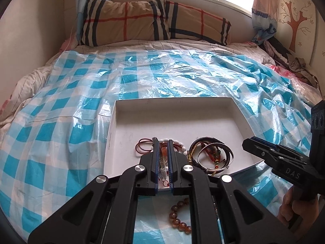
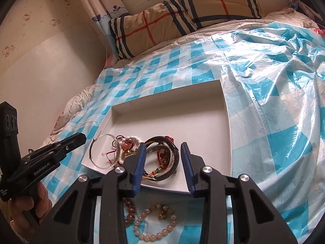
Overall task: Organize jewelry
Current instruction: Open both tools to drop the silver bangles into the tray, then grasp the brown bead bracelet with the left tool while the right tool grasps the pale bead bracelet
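A shallow white tray (image 1: 174, 101) (image 2: 168, 97) lies on the bed. At its near edge sit a pile of dark braided bracelets (image 1: 211, 154) (image 2: 162, 158), a white bead bracelet (image 1: 178, 142) (image 2: 132, 138) and red cord loops (image 1: 142, 144). My left gripper (image 1: 163, 141) (image 2: 81, 139) is shut on a clear bangle (image 1: 162, 168) (image 2: 103, 167), held over the tray's near left corner. My right gripper (image 2: 163, 145) (image 1: 249, 142) stands open, one finger on each side of the dark pile, its pads off it. An amber bead bracelet (image 1: 178, 221) (image 2: 130, 209) and a pink bead bracelet (image 2: 136, 226) lie on the sheet in front of the tray.
A blue-and-white checked plastic sheet (image 1: 81, 101) (image 2: 274, 101) covers the bed, crumpled at the right. A plaid pillow (image 1: 142, 22) (image 2: 172, 20) lies at the far end under a window. A wall runs along the left; clothes (image 1: 294, 65) are heaped at the far right.
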A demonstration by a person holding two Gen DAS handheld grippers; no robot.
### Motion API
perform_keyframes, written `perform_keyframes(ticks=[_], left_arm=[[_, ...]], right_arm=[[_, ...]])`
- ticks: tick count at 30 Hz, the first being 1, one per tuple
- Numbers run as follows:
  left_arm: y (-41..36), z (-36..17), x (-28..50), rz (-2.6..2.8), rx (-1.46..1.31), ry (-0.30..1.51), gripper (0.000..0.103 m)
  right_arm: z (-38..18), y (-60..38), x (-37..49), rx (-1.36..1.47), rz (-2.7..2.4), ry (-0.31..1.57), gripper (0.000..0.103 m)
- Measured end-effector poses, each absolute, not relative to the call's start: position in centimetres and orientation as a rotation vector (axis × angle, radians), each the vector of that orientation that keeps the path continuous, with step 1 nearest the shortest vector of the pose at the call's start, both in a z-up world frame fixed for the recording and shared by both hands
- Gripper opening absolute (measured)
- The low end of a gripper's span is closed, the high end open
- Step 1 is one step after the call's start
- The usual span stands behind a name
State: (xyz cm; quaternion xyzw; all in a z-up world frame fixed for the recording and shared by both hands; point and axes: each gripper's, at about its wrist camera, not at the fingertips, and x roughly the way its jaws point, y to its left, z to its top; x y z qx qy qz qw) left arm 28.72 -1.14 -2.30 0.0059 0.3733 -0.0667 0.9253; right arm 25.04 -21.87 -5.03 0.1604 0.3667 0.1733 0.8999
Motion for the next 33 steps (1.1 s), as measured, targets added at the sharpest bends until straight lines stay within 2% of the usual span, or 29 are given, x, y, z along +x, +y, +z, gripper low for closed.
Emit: perform_keyframes(ticks=[11,22,28,33], left_arm=[[0.5,-3.4,23.3,-0.147,0.022,0.834,0.008],[-0.8,-6.2,23.0,-0.190,0.035,0.902,0.009],[-1.3,-6.8,23.2,-0.199,0.047,0.915,0.019],[-2.2,-7.6,23.8,-0.209,0.068,0.930,0.033]], right_arm=[[-6.7,-22.1,20.7,0.278,0.367,0.868,0.039],[-8.2,-20.8,20.9,0.220,0.369,0.922,0.041],[-8.7,-20.3,21.2,0.199,0.369,0.945,0.041],[-9.5,-19.6,21.7,0.161,0.364,0.974,0.041]])
